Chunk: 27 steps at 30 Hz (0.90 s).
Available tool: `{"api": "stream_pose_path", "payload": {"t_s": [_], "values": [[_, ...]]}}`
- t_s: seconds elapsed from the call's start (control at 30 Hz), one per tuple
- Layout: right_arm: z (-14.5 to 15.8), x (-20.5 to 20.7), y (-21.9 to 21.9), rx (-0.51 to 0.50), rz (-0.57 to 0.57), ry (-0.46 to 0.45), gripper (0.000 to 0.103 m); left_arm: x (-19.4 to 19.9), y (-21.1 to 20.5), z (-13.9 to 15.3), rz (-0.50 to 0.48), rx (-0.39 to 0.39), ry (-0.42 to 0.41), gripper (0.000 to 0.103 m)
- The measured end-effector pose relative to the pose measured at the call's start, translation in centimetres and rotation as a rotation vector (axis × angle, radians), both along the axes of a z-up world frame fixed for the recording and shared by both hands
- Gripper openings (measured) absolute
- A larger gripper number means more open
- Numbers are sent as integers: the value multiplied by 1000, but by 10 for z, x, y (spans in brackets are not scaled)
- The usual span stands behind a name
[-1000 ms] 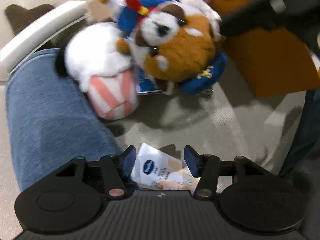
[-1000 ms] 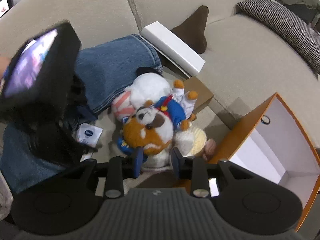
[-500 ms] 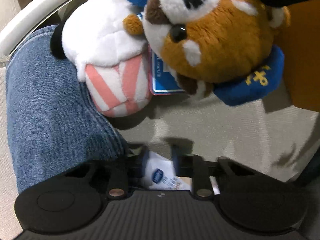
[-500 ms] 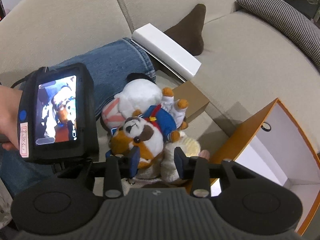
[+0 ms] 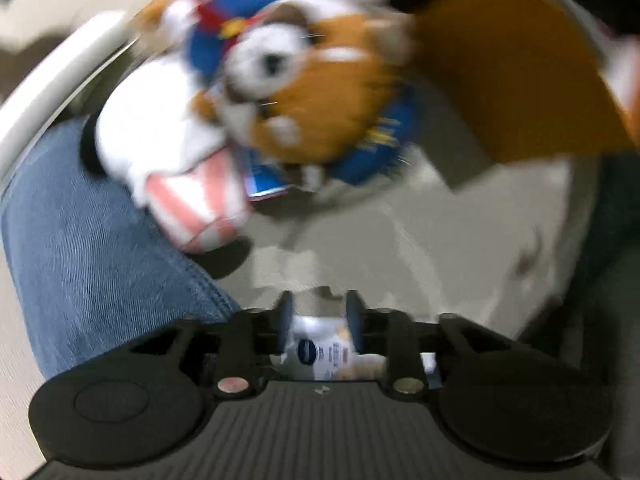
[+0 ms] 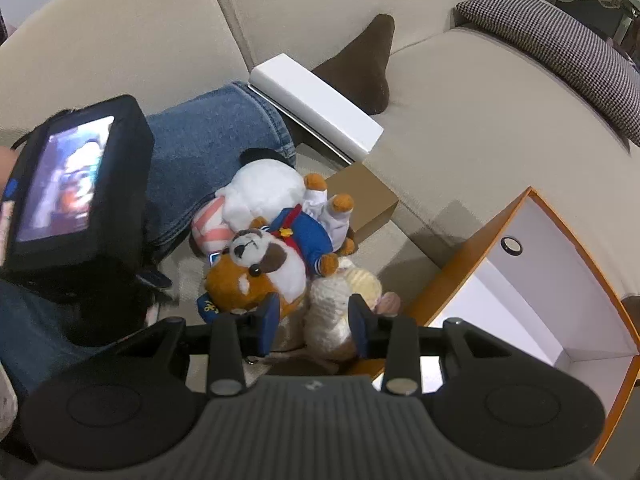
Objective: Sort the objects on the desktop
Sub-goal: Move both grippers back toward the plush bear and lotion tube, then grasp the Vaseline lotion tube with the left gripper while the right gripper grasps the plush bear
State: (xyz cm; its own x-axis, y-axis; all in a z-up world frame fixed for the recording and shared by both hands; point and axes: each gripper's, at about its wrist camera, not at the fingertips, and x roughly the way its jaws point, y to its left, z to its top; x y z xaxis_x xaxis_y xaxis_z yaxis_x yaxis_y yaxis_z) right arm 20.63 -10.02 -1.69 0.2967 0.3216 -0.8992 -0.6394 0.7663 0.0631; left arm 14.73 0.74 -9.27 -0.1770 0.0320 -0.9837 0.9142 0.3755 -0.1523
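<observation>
A small white packet with a blue logo (image 5: 320,350) sits between the fingers of my left gripper (image 5: 319,308), which points straight down over the beige seat. Its jaws are opening, though the pads still look to be touching the packet; the view is blurred. Beyond it lie a brown and white dog plush (image 5: 320,92) and a white plush with a pink striped base (image 5: 160,132). My right gripper (image 6: 314,320) hangs open above the pile, over the dog plush (image 6: 260,268) and a cream plush (image 6: 340,292), touching neither. A doll in a blue jacket (image 6: 308,236) lies on top.
An open orange box (image 6: 460,280) with a white inside stands right of the pile. Folded blue jeans (image 6: 208,140) lie to the left. A white flat box (image 6: 316,100), a cardboard box (image 6: 360,196) and a brown cushion (image 6: 360,68) sit behind. A houndstooth cushion (image 6: 560,48) lies far right.
My left gripper closed in on the white packet and rose with it, so the plush pile now looks farther off. The right gripper's jaws spread slightly; that hand stayed almost still.
</observation>
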Motion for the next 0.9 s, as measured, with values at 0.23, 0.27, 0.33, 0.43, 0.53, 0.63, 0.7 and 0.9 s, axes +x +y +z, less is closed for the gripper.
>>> {"api": "stream_pose_path", "payload": {"t_s": [0.23,0.27,0.33,0.43,0.53,0.63,0.7,0.9], "values": [[0,-7,-8,-2,-11,-5,40,-50,-5,23,-335,-52,-50,54],[0,-8,-9,-2,-15,-5,40,-58,-3,23,-371,-53,-53,55],[0,-11,-11,-2,-18,-8,40,-61,0,20,-439,-56,-74,57],[1,-18,-17,6,-20,-15,40,-74,1,-5,-560,-39,-124,60],[3,-26,-21,9,-27,-18,40,-95,6,-8,-689,-24,-181,62],[5,-32,-24,23,-30,-18,40,-104,5,-15,-788,3,-215,69],[6,-37,-23,22,-29,-23,40,-105,3,-20,-824,20,-215,70],[11,-46,-27,22,-39,-29,40,-103,-7,-39,-816,47,-210,77]]}}
